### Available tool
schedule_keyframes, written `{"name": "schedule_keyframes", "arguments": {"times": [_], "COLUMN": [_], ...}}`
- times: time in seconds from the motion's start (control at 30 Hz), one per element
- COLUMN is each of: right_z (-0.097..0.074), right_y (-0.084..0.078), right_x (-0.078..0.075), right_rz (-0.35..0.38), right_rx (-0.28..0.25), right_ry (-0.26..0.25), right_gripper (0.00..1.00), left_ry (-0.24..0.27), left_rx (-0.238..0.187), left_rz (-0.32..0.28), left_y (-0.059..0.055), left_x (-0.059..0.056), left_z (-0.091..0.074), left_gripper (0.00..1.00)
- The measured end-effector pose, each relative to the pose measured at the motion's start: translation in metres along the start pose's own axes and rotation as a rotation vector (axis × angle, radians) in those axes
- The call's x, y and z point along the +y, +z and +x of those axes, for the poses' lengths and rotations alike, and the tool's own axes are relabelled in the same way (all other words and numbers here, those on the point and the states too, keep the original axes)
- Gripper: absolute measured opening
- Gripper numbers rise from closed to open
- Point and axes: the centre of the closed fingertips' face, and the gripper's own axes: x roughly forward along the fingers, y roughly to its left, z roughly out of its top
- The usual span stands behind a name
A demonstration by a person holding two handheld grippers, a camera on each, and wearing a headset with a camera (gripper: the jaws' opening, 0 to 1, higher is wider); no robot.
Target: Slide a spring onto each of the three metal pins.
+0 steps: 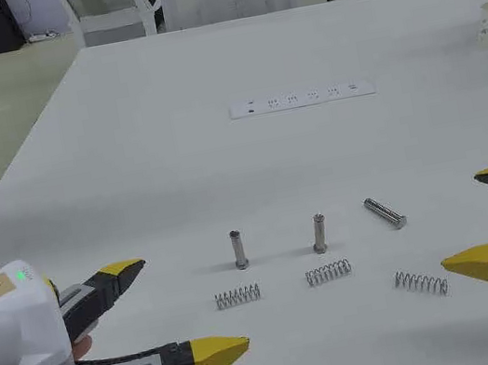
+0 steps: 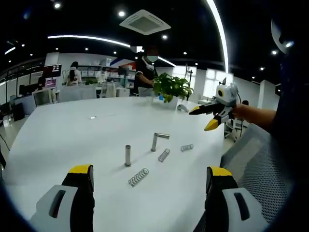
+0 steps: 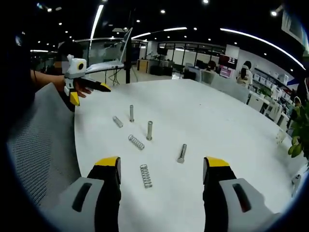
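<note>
Left gripper at the near left: jaws spread, holding nothing. Right gripper at the near right: jaws likewise spread and empty. White table carries a power strip toward its far side. Left pin and middle pin stand upright; right pin lies flat. Left spring, middle spring and right spring lie loose, each just nearside of its pin, not touching it.

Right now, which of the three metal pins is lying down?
The rightmost pin, the one nearest the right claw. It lies on its side, while the middle pin and the left pin stand upright.
</note>
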Motion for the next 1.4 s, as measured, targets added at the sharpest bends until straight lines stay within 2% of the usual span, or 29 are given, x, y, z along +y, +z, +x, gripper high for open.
{"name": "schedule_keyframes", "arguments": {"times": [1.4], "right_z": [0.0006], "right_y": [-0.0041], "right_x": [-0.0026], "right_rz": [0.006], "right_rx": [0.008], "right_ry": [0.000], "right_gripper": [0.67], "left_ry": [0.006], "left_rx": [0.008], "left_rz": [-0.002], "left_y": [-0.0013], "left_x": [0.0012], "left_z": [0.0001], "left_gripper": [0.93]}}
